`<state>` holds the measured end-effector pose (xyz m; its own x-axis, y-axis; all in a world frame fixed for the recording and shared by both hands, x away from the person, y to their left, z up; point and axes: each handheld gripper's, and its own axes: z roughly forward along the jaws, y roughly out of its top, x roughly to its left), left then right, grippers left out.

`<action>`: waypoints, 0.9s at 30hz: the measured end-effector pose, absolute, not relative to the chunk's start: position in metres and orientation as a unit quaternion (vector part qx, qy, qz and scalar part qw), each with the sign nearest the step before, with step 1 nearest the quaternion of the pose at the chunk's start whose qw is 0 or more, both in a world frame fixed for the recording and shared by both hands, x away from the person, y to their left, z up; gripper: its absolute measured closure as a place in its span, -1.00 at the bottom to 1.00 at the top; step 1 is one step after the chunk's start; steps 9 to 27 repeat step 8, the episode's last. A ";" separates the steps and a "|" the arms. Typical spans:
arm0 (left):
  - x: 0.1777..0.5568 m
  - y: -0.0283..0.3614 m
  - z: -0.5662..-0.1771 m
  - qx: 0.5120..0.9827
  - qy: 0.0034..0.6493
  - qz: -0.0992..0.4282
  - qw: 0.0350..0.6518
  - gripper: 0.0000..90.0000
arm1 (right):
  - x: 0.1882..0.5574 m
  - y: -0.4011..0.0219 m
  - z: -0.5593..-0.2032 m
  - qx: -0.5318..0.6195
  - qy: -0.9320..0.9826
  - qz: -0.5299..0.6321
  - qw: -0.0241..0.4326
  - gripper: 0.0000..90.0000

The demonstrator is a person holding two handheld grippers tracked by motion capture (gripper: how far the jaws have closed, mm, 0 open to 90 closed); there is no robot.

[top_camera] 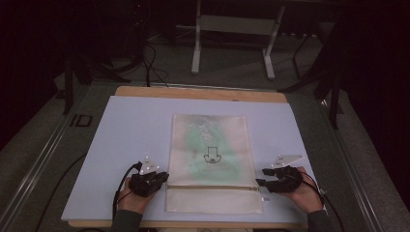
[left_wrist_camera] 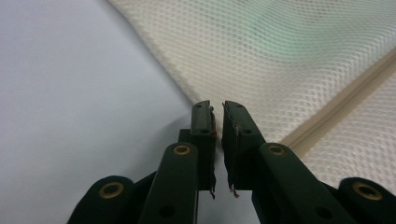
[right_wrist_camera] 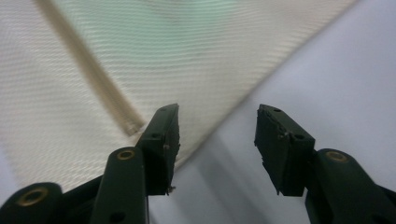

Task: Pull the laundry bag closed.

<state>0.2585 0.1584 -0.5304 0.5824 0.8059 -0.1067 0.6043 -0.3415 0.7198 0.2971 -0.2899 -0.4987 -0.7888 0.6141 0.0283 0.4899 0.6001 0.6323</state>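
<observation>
High view sets out the layout: a mesh bag [top_camera: 211,162] lies flat on the counter [top_camera: 125,130], its long axis running away from the person, with a zipper [top_camera: 212,186] crossing it near the end closest to them. The left gripper [top_camera: 162,177] sits at the bag's left edge and the right gripper [top_camera: 261,177] at its right edge, both level with the zipper line, each pointing inward toward the bag.

Left gripper view shows the left gripper [left_wrist_camera: 218,114] with its jaws only a narrow gap apart, nothing between them, tips right at the bag's [left_wrist_camera: 289,56] side edge, the zipper [left_wrist_camera: 341,105] running off just beyond.

Right gripper view shows the right gripper [right_wrist_camera: 217,123] with jaws spread wide and empty; the bag's [right_wrist_camera: 154,56] edge runs diagonally between them, and the zipper's [right_wrist_camera: 88,74] end stops just short of one jaw.

Both hands look about equally near, so the bag lies between them. Any pinch of an edge would call for a short inward push, and the right gripper seems better placed, already straddling the edge.
</observation>
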 end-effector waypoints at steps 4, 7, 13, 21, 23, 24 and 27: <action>0.259 0.160 -0.530 0.805 0.439 0.140 0.374 0.82 | 0.301 -0.292 -0.502 0.327 0.880 0.325 0.109 0.07; 0.259 0.160 -0.530 0.805 0.440 0.143 0.372 0.82 | 0.302 -0.292 -0.503 0.333 0.877 0.327 0.117 0.04; 0.259 0.160 -0.530 0.804 0.441 0.145 0.371 0.82 | 0.303 -0.293 -0.504 0.339 0.874 0.327 0.121 0.04; 0.259 0.160 -0.530 0.804 0.441 0.145 0.371 0.82 | 0.303 -0.293 -0.504 0.339 0.874 0.327 0.121 0.04; 0.259 0.160 -0.530 0.804 0.441 0.145 0.371 0.82 | 0.303 -0.293 -0.504 0.339 0.874 0.327 0.121 0.04; 0.259 0.160 -0.530 0.804 0.441 0.145 0.371 0.82 | 0.303 -0.293 -0.504 0.339 0.874 0.327 0.121 0.04; 0.259 0.160 -0.530 0.804 0.441 0.145 0.371 0.82 | 0.303 -0.293 -0.504 0.339 0.874 0.327 0.121 0.04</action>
